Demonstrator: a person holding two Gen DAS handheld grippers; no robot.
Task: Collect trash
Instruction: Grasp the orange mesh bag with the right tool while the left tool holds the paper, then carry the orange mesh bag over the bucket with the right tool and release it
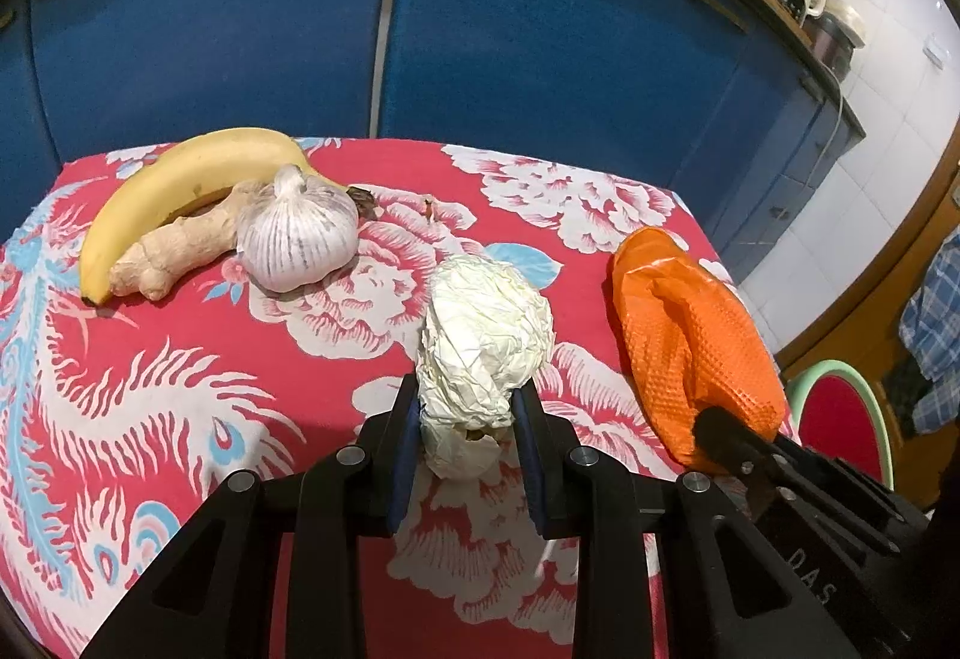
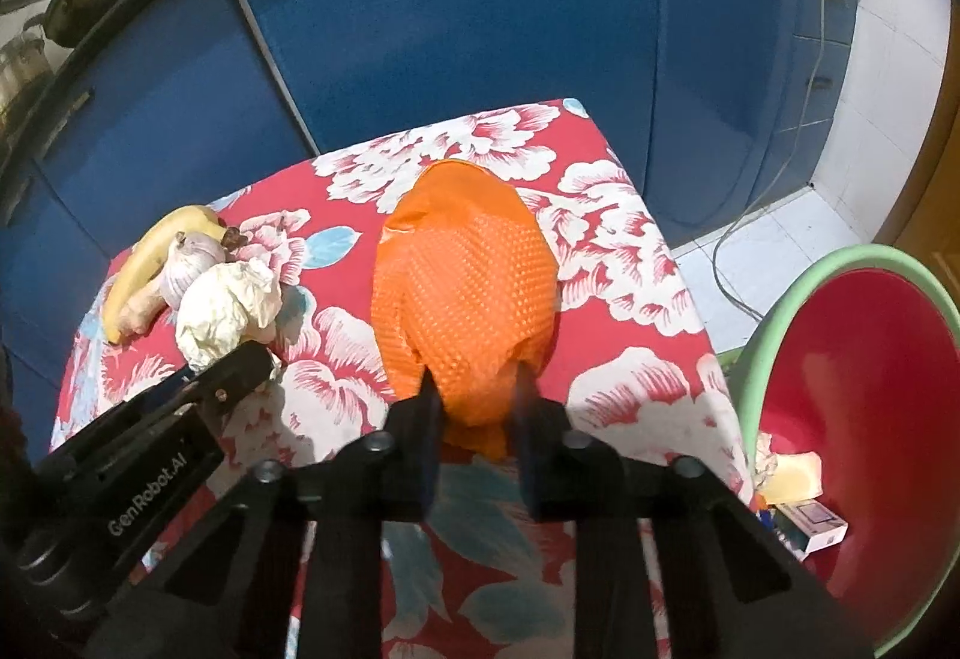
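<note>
Both grippers are clamped from where I sit: left gripper [image 1: 465, 413] on a crumpled white paper ball [image 1: 486, 335], right gripper [image 2: 477, 395] on the near end of an orange textured glove [image 2: 465, 299]. Lying on the floral tablecloth [image 2: 630, 239], the glove runs lengthwise away from me.

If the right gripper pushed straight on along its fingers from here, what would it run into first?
The orange glove, at once: the right gripper is already shut on its near end, so pushing on would just shove the glove along the floral tablecloth. Beyond the glove, only bare cloth shows up to the table's far edge.
</note>
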